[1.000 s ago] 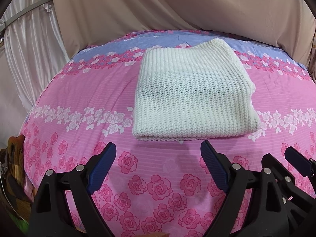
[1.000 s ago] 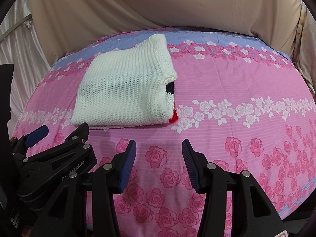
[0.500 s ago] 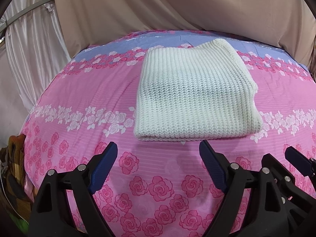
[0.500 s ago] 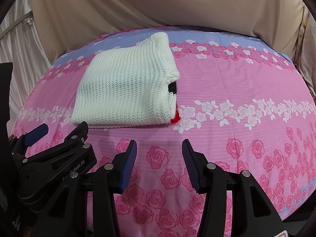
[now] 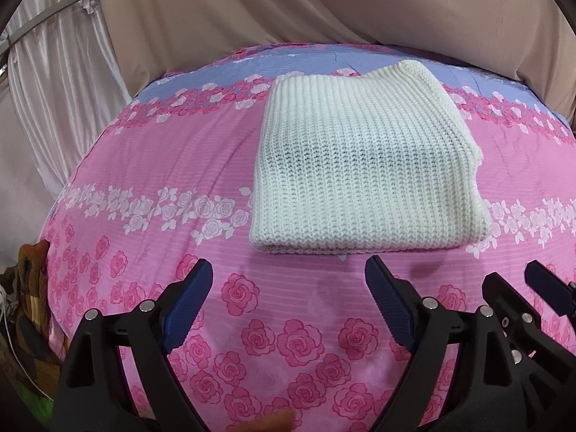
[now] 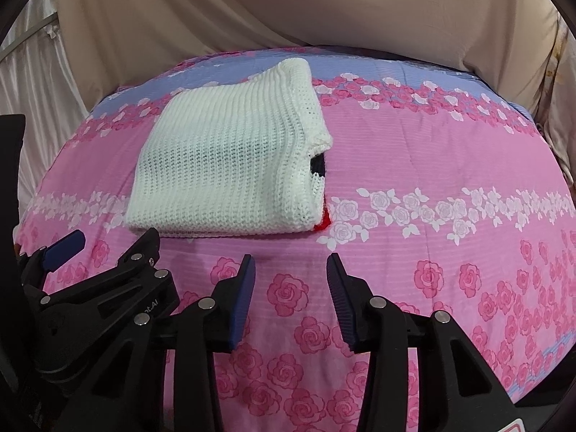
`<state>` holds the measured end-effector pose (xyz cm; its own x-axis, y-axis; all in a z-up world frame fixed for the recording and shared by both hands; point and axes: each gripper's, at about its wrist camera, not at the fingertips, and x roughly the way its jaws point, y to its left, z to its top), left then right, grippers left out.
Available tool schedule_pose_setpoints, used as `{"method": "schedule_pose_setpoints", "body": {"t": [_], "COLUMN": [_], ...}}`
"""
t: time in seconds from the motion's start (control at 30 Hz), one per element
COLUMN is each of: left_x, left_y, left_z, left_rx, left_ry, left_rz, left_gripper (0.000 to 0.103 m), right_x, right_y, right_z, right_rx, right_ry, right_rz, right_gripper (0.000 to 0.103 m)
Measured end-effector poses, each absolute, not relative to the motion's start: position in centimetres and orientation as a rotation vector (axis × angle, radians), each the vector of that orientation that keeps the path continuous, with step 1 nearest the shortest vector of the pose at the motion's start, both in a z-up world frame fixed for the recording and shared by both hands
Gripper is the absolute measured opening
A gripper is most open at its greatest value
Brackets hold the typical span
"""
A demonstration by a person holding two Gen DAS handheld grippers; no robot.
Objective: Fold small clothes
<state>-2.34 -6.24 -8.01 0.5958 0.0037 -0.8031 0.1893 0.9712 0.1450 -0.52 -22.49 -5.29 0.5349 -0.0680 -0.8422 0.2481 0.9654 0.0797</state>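
Mid-frame on the rose-print bedsheet [image 5: 151, 165], the white knit sweater [image 5: 360, 165] already sits folded; left gripper [image 5: 288, 288] wide open, right gripper [image 6: 291, 284] half open, both empty, so pretty much done.

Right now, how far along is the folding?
Done: the white knit sweater lies folded into a compact rectangle on the floral sheet. In hand: nothing; left gripper and right gripper are open and empty. Left: nothing visible; no other garment shows.
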Motion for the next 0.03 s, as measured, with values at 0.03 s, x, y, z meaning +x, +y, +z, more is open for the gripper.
{"method": "schedule_pose_setpoints", "body": {"t": [0.03], "left_x": [-2.26], "left_y": [-6.21], "left_z": [-7.97], "left_rx": [0.231], "left_ry": [0.938], "left_rz": [-0.11], "left_gripper": [0.084], "right_x": [-0.23], "right_y": [-22.63], "right_z": [-5.36], "right_rx": [0.19], "right_ry": [1.016], "right_rz": [-0.197], "right_gripper": [0.049]}}
